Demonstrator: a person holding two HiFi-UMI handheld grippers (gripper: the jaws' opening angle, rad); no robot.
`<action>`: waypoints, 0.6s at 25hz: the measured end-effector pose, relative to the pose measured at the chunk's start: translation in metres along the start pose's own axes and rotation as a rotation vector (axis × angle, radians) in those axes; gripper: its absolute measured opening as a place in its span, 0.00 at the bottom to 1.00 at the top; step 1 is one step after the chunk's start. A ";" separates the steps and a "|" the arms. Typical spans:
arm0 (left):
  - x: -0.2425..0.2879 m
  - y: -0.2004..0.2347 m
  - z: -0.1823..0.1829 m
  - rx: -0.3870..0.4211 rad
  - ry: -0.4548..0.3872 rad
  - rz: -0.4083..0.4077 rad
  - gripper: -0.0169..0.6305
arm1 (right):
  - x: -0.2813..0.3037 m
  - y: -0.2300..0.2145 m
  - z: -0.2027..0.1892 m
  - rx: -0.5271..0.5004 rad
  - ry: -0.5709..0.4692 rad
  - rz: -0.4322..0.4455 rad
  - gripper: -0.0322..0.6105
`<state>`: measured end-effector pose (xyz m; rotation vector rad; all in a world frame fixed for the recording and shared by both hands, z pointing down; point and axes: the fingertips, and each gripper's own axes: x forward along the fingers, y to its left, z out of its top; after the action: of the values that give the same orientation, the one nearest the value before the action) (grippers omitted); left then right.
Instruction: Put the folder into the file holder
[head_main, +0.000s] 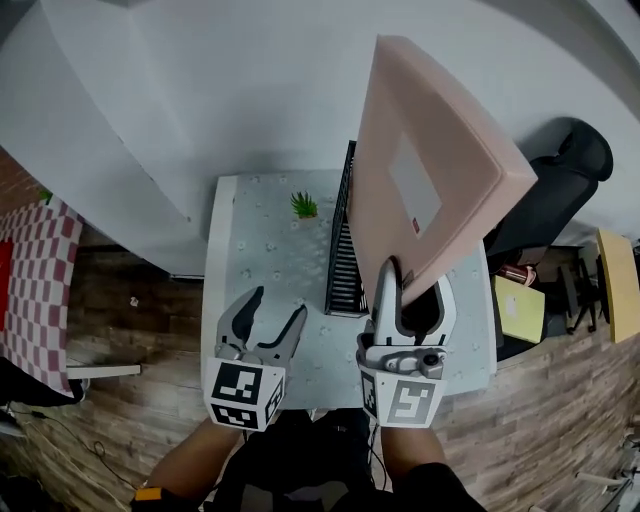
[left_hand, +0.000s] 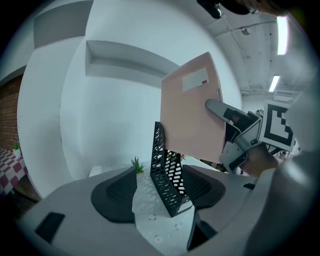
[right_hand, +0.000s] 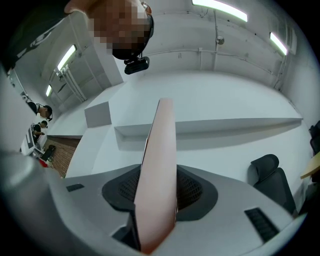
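A pale pink folder (head_main: 430, 170) stands upright in the air, with my right gripper (head_main: 408, 292) shut on its lower corner. In the right gripper view the folder's spine (right_hand: 159, 170) fills the gap between the two pads. The black perforated file holder (head_main: 343, 245) stands on the small table, just left of and below the folder. In the left gripper view the folder (left_hand: 192, 110) hangs above and behind the file holder (left_hand: 167, 172). My left gripper (head_main: 272, 315) is open with nothing between its fingers, low over the table, left of the holder.
A small green plant (head_main: 304, 206) sits at the table's far end. The table (head_main: 270, 270) is narrow, with wooden floor to the left and front. A black office chair (head_main: 560, 175) and a yellow item (head_main: 520, 308) stand to the right. A white wall lies behind.
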<state>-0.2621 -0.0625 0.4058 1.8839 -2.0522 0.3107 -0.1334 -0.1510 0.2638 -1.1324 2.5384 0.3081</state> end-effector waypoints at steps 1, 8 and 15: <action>0.003 0.001 -0.003 0.001 0.007 -0.001 0.49 | 0.000 0.000 -0.002 0.002 -0.008 -0.007 0.32; 0.023 0.004 -0.023 -0.008 0.047 -0.003 0.49 | 0.001 0.000 -0.024 0.010 -0.039 -0.032 0.33; 0.043 0.011 -0.044 -0.011 0.086 -0.018 0.49 | -0.002 0.007 -0.050 0.005 -0.054 -0.063 0.33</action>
<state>-0.2710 -0.0842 0.4636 1.8484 -1.9766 0.3687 -0.1485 -0.1613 0.3111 -1.1832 2.4501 0.3125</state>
